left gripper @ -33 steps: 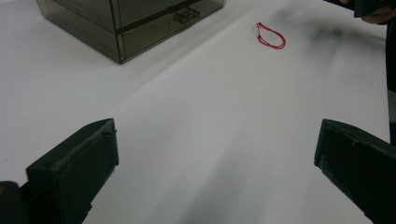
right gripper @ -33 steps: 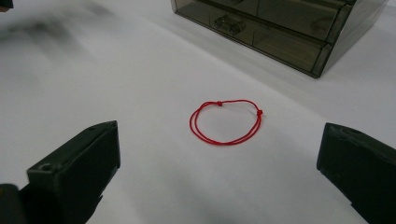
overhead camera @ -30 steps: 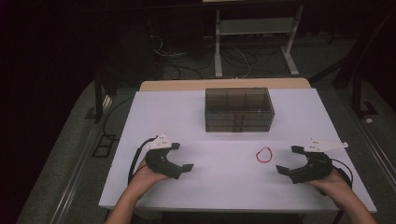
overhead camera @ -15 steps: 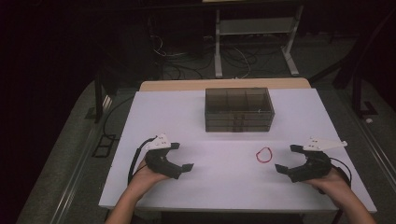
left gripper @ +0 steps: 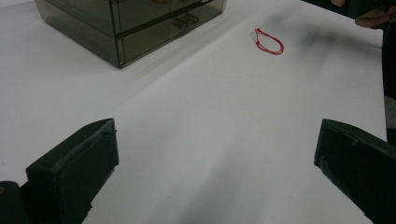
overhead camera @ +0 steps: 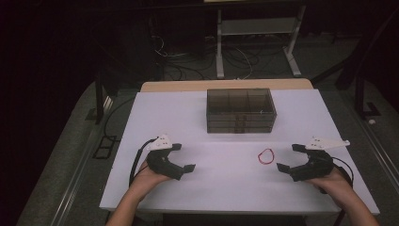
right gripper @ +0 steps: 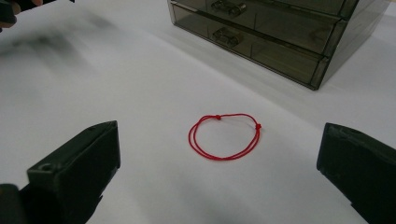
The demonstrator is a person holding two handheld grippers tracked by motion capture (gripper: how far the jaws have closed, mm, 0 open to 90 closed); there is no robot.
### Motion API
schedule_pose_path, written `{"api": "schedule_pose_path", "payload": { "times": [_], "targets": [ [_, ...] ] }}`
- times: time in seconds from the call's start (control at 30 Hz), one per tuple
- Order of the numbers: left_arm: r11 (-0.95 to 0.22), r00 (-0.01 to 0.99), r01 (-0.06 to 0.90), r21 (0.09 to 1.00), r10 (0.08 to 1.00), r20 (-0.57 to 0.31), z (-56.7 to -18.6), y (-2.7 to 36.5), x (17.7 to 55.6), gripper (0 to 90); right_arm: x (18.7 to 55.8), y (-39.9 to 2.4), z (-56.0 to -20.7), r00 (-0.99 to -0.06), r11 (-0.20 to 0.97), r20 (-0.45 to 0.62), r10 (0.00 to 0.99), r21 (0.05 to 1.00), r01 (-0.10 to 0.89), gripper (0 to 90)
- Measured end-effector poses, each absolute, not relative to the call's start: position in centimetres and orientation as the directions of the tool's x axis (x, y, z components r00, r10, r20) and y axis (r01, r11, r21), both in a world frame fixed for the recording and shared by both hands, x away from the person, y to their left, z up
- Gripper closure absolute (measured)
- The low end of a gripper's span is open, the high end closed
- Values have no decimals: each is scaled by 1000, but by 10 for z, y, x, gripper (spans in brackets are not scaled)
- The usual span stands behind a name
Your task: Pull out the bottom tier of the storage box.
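A thin red cord loop [overhead camera: 266, 156] [right gripper: 225, 136] [left gripper: 269, 41] lies flat on the white table [overhead camera: 226, 188], right of centre. A smoky transparent drawer box [overhead camera: 240, 110] [right gripper: 280, 28] [left gripper: 126, 23] stands at the table's far middle, its drawers closed. My right gripper [overhead camera: 288, 157] [right gripper: 219, 172] rests low at the right, open, pointing at the loop just ahead of its jaws. My left gripper [overhead camera: 182, 157] [left gripper: 215, 172] sits at the left front, open, nothing between its jaws, facing across the table toward the loop.
The table's front edge is close under both hands. Beyond the far edge is a wooden strip [overhead camera: 226, 85], then dark floor with cables and a white metal stand [overhead camera: 256, 42]. A rail runs along the floor at the left [overhead camera: 80, 169].
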State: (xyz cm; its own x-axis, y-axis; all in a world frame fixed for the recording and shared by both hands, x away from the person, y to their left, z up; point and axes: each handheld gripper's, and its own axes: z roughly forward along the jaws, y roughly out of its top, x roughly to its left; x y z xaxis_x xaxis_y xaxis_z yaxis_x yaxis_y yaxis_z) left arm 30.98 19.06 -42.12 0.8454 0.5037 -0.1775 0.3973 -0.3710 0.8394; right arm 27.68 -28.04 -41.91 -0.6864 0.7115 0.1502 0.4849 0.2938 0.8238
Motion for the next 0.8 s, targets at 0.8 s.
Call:
{"api": "schedule_pose_path", "payload": {
  "times": [0.8],
  "targets": [
    [-379,847,399,835,501,-177,-422,189,309,0,287,-277,-415,-692,299,142,708,827,476,0]
  ]
}}
